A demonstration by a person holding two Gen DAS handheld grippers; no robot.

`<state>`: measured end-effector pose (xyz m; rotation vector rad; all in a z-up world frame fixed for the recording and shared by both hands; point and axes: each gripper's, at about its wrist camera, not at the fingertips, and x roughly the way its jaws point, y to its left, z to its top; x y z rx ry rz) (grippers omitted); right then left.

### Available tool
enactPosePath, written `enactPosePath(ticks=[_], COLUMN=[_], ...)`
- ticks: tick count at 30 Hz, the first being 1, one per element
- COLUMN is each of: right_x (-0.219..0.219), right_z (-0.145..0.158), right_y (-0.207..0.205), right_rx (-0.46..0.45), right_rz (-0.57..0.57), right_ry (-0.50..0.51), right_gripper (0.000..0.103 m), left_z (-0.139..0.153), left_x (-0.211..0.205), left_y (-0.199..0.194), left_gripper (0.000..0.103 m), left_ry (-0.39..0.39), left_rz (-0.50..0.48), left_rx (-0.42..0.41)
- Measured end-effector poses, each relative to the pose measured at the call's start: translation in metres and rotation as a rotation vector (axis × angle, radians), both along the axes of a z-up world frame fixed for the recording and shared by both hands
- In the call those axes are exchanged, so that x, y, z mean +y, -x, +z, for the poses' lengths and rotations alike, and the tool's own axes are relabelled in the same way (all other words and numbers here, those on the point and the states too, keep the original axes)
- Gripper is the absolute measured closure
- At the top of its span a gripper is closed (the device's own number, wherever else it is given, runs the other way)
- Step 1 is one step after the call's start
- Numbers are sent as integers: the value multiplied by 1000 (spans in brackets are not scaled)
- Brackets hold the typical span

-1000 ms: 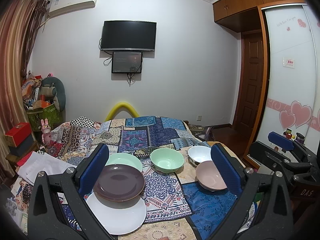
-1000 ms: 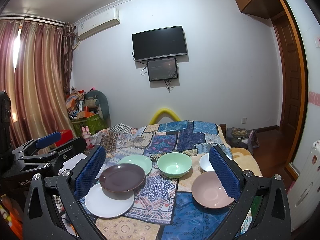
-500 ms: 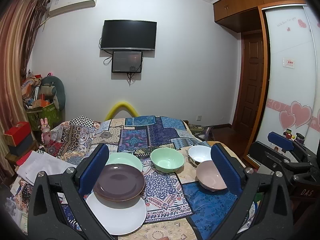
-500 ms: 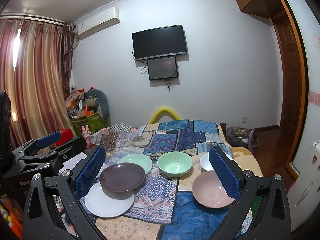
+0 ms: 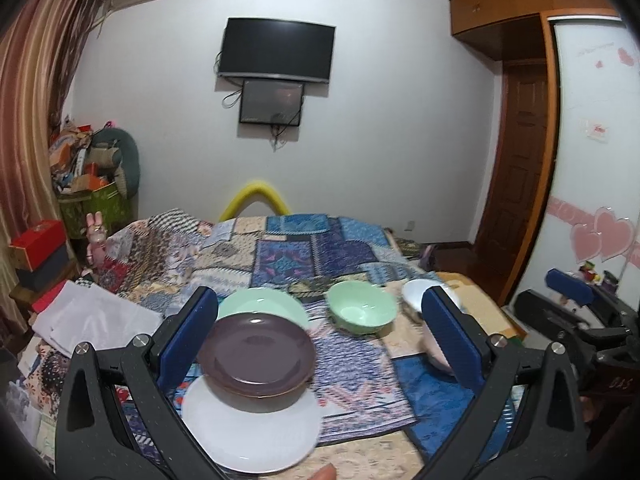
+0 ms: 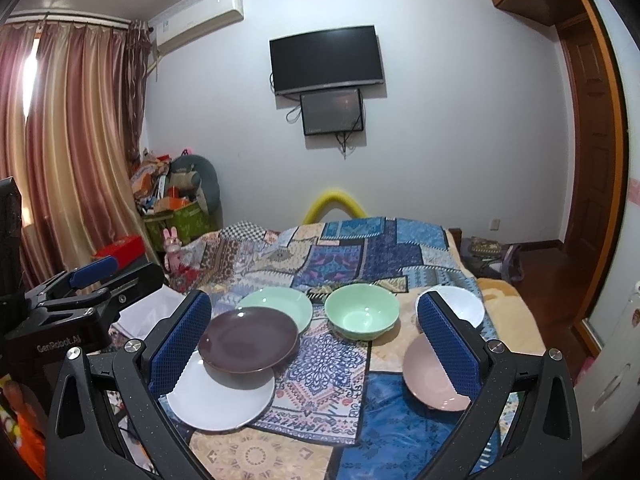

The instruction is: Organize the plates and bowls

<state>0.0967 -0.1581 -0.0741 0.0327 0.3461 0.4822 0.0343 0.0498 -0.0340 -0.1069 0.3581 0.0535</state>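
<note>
Six dishes lie on the patchwork bedspread (image 6: 360, 256): three plates and three bowls. The plates are grouped on the left. A white plate (image 6: 220, 402) lies flat nearest the cameras, a purple plate (image 6: 248, 339) rests on its far edge, overlapping it and tilted slightly, and a pale green plate (image 6: 280, 307) sits just behind, partly covered by the purple one. The bowls are to the right, all upright with their openings facing up: a green bowl (image 6: 362, 316) in the middle, a white bowl (image 6: 456, 304) further right, and a pink bowl (image 6: 430, 376) nearer the cameras, just beside the white one. Being round, none of them has a long axis.

In the left wrist view the same set shows: white plate (image 5: 248, 428), purple plate (image 5: 256, 356), pale green plate (image 5: 264, 306), green bowl (image 5: 362, 312), and the white bowl (image 5: 414, 294) and pink bowl (image 5: 436, 354), both partly hidden behind a blue finger pad.

The left gripper (image 5: 320, 348) is held level above the near edge of the bed, pointing toward the far wall, its jaws spread wide and holding nothing. The right gripper (image 6: 314, 352) is posed the same way, jaws wide apart and empty. Each gripper appears at the edge of the other's view, side by side. A fingertip (image 5: 324, 472) shows at the bottom of the left view.
</note>
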Motion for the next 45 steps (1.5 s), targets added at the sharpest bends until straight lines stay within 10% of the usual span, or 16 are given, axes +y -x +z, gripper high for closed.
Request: enactPosePath(ticks=[14, 28, 45], right_x=[57, 104, 129], right_z=[-54, -122, -167], right_y=[-55, -111, -169], right_rx=[172, 381, 562], right_rz=[38, 84, 140], right_ry=[79, 196, 172], right_gripper=[8, 42, 69], left_z=[-76, -159, -206], left_x=[87, 164, 196], left_y=[-53, -123, -185], left_gripper=[0, 56, 75], left_ry=[26, 116, 243], left_rz=[68, 55, -35], left_rx=[165, 401, 578])
